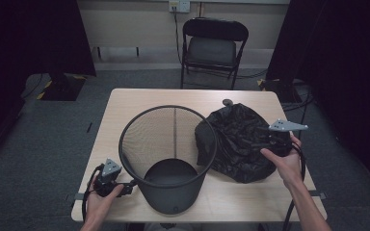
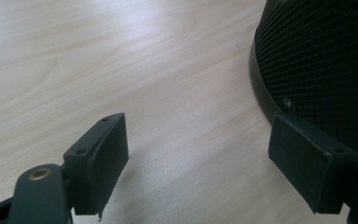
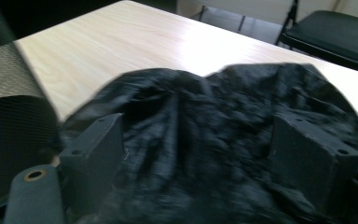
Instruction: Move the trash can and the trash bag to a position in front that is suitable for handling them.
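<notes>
A black wire-mesh wastebasket (image 1: 173, 195) stands upright at the middle front of the wooden table (image 1: 125, 103). A crumpled black plastic bag (image 1: 231, 139) lies right beside it. My left gripper (image 1: 130, 186) sits low at the basket's left base. In the left gripper view that gripper (image 2: 198, 158) is open, with bare table (image 2: 121, 56) between its jaws and the basket's mesh wall (image 2: 321, 56) just behind the right jaw. My right gripper (image 1: 269, 139) is at the bag's right side. It (image 3: 198, 158) is open, its jaws straddling the bag's folds (image 3: 214, 107).
A black folding chair (image 1: 214, 43) stands behind the table's far edge, with cables on the grey floor around it. Dark curtains hang at both sides. In the right gripper view the basket (image 3: 9, 102) is at the left and the chair (image 3: 335, 32) at top right.
</notes>
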